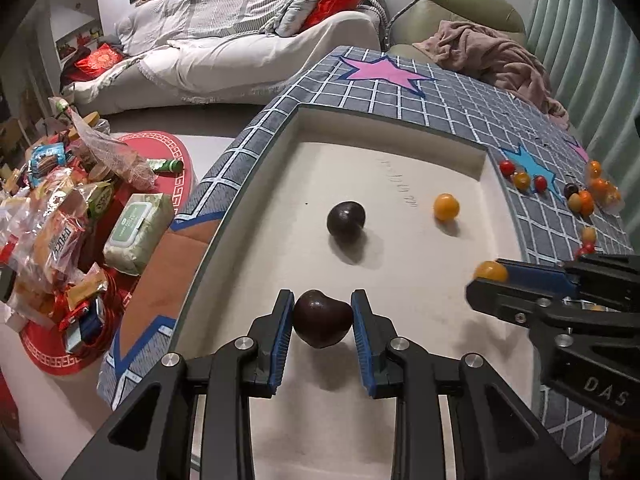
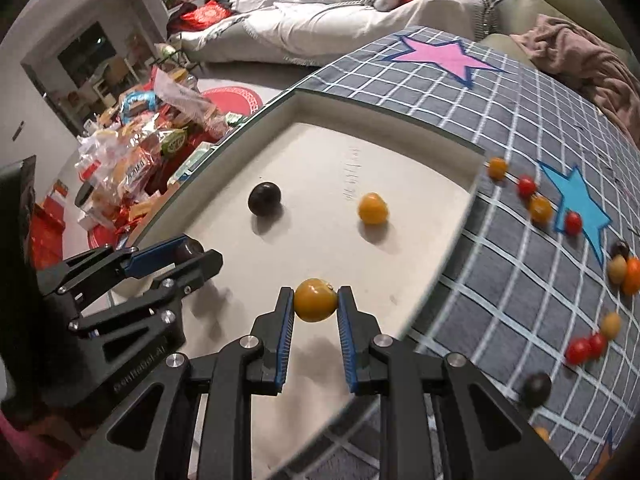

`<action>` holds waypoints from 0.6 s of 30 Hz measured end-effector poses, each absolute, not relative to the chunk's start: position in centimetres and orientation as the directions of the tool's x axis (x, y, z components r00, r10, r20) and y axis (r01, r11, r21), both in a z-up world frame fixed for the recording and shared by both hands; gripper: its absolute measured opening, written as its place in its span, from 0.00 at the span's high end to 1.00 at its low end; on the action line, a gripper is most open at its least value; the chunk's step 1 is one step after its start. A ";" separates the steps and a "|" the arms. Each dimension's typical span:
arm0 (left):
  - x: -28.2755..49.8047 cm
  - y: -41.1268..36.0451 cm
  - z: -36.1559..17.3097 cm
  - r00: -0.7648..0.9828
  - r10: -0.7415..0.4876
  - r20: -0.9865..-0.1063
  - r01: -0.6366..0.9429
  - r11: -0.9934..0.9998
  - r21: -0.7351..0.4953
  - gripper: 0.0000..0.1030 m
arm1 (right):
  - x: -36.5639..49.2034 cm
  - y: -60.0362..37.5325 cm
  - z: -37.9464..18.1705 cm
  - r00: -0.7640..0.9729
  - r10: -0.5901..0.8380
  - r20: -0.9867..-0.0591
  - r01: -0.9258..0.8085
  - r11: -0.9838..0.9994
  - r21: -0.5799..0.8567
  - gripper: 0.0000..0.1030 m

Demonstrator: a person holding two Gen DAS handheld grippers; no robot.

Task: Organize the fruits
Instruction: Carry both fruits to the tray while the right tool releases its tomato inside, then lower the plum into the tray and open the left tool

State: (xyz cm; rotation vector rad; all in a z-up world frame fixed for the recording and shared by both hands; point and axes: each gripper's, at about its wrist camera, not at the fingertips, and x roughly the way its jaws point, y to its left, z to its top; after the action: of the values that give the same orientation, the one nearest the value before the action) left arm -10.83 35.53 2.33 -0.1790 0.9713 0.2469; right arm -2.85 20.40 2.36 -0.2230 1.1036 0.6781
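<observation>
Step in hand, by judgement: transport of two fruits to the tray, one per gripper, both carried above the tray floor with shadows cast beneath. Left gripper (image 1: 323,322): closed on a dark fruit (image 1: 322,323), blue pads pressing both flanks, positioned over the near part of the cream tray (image 1: 400,264). Right gripper (image 2: 316,300): closed on an orange-yellow fruit (image 2: 315,300), likewise pinched between both pads, positioned over the near-right part of the tray, close to its rim. Already resting on the tray floor: one dark fruit at centre-left (image 1: 346,218) and one orange fruit to its right (image 1: 446,207), well apart from each other. Remaining outside the tray, on the grid-patterned cloth (image 2: 520,280) along the right side: a scatter of small red, orange, pale yellow and dark fruits (image 2: 540,208), several near the blue star (image 2: 576,204). Sorting apparently by colour: dark to the left, orange to the right. Next move, by judgement: lower each gripper until the fruit nearly meets the tray floor, dark beside dark, orange beside orange, then release gently. Round fruit liable to roll on the flat floor; release low and without sideways motion. Keep the two grippers clear of each other during descent. Task well short of complete, with most fruit still on the cloth.
</observation>
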 end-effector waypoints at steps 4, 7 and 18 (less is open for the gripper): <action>-10.5 36.2 1.8 0.525 0.140 -0.840 -0.302 0.953 -0.029 0.70 | -1.9 21.7 1.6 0.265 0.374 -0.889 -0.607 0.781 0.148 0.77; -10.4 36.4 1.4 0.510 0.146 -0.848 -0.309 0.951 -0.023 0.70 | -1.5 22.4 0.9 0.254 0.354 -0.900 -0.610 0.781 0.135 0.77; -10.3 36.6 1.0 0.496 0.136 -0.857 -0.313 0.949 -0.030 0.68 | -0.9 21.9 0.8 0.254 0.351 -0.901 -0.577 0.803 0.150 0.40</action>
State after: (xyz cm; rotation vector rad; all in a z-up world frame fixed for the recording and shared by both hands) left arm -10.32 36.57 1.02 -0.1914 1.0171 0.2739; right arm -0.90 21.94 0.78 -0.2281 1.1531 0.6372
